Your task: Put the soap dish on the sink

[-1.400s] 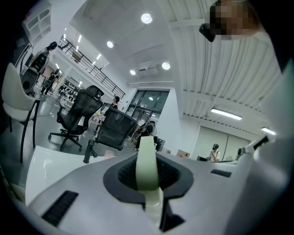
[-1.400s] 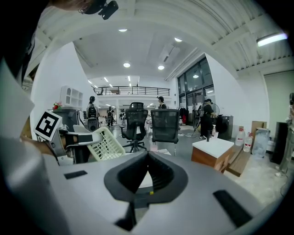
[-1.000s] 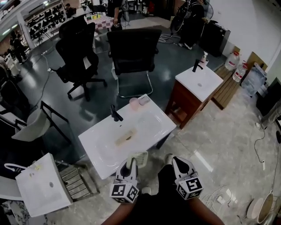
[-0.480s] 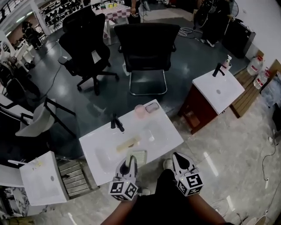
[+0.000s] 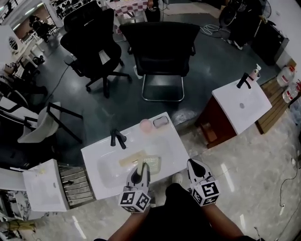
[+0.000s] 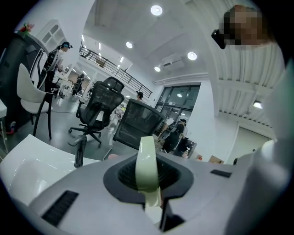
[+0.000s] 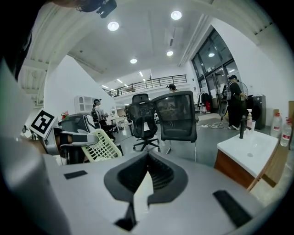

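Left hand-held gripper clenched on soap dish, dish on edge, pointing forward over sink

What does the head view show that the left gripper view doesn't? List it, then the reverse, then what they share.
Only the head view: the right gripper, a beige bar-shaped thing lying in the sink, and a second sink on a wooden cabinet.
Only the left gripper view: the ceiling lights, and the left gripper seen close, jaws shut on the rim of the soap dish.
Both: the pale green soap dish, the black faucet and the mesh-back chair.
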A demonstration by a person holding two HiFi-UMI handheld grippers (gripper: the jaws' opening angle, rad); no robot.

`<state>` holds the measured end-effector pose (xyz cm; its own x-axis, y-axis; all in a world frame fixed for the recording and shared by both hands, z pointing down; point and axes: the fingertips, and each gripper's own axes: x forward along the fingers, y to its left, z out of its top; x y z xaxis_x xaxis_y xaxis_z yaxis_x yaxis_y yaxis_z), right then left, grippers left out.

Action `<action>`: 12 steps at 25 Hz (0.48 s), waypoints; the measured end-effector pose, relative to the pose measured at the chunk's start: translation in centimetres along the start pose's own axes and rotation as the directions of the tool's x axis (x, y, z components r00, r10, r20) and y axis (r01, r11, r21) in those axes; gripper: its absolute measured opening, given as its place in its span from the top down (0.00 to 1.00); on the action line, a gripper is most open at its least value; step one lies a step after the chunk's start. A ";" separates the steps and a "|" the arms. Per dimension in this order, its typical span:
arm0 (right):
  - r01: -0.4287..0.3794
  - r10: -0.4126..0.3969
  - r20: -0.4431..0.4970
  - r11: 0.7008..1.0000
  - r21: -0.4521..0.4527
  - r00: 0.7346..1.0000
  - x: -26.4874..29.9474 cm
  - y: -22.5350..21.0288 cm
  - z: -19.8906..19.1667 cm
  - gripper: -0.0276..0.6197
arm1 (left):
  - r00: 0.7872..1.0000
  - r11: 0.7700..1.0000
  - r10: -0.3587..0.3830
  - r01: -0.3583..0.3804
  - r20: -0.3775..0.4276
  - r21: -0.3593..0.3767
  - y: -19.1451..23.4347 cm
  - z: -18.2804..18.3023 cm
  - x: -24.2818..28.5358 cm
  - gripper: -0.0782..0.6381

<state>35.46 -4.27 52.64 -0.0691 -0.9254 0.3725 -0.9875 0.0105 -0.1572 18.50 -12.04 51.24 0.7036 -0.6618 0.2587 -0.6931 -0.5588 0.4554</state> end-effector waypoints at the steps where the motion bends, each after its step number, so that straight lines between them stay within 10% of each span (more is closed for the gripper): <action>1: -0.010 0.010 -0.002 1.000 0.001 1.000 0.4 -0.5 0.1 0.96 | 1.000 1.000 0.011 -0.011 0.002 -0.006 -0.1 0.0 0.6 0.83; 12: -0.169 0.169 -0.012 0.986 -0.003 0.986 5.2 -2.6 1.2 0.96 | 0.983 0.983 0.185 -0.185 0.023 0.012 1.6 0.6 3.1 0.83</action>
<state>37.88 -9.52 53.92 -0.2367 -0.9059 0.3513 -0.9620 0.1680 -0.2151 19.48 -15.31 52.31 0.5598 -0.7650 0.3185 -0.8130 -0.4329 0.3893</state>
